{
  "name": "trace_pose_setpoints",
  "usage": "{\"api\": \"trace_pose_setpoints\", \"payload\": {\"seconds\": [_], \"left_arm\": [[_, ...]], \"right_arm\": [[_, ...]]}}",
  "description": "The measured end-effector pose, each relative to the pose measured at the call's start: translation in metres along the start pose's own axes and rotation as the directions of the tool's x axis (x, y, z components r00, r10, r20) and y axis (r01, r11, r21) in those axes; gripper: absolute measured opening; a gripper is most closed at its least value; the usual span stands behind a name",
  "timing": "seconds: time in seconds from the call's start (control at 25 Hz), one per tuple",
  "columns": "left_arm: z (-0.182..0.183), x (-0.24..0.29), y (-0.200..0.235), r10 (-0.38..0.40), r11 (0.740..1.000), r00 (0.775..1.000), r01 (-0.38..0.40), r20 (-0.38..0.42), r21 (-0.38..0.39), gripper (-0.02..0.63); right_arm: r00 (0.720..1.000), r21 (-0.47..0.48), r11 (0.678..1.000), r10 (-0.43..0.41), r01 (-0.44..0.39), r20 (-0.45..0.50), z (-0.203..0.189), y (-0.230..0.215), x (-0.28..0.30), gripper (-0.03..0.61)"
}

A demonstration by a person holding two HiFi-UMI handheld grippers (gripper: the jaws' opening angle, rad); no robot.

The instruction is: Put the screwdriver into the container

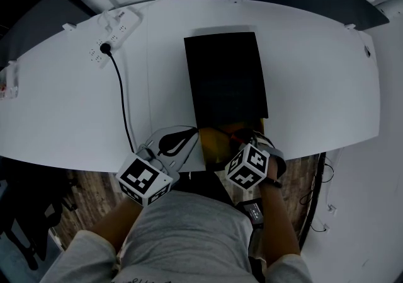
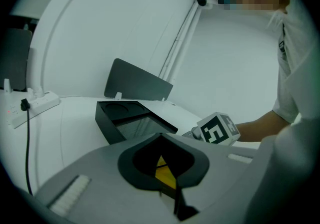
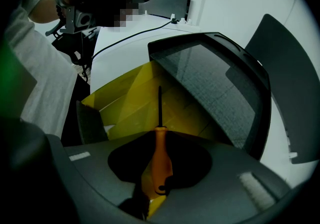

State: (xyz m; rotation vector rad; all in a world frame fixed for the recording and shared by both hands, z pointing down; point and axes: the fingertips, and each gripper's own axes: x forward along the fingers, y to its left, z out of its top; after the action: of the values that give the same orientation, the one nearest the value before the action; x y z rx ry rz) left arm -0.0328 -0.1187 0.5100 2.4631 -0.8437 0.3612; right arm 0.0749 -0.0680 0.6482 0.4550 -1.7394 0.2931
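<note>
Screwdriver (image 3: 159,155) in right hand-held gripper (image 3: 159,135) points toward yellow container (image 3: 127,101)

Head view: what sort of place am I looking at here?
Probably an office or lab workroom: a large white table, a power strip with a plugged-in cable, and wood-look flooring.

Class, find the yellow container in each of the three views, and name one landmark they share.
Head view: yellow container, low centre, just below the black tray.
Left gripper view: yellow container, bottom centre, a small sliver.
Right gripper view: yellow container, centre-left, large.
Shared landmark: black tray, next to the container in every view.
</note>
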Motion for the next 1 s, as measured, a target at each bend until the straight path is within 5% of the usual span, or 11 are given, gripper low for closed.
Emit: {"api": "trace_pose_setpoints", "payload": {"seconds": [0.64,1.0], "left_arm": [[0.004,0.001,-0.004,-0.012,1.0,1.0,0.012,0.0,0.014,0.0],[0.013,0.001,-0.014,-0.024,0.999,1.0,0.024,0.008,0.038,0.0]], "right_arm": [[0.999,0.08,0.997,0.003,-0.007,0.052,0.001,0.0,-0.007,0.147],[0.984,0.188,0.982,-0.038,0.004,0.175,0.011,-0.009,-0.03,0.15]]}}
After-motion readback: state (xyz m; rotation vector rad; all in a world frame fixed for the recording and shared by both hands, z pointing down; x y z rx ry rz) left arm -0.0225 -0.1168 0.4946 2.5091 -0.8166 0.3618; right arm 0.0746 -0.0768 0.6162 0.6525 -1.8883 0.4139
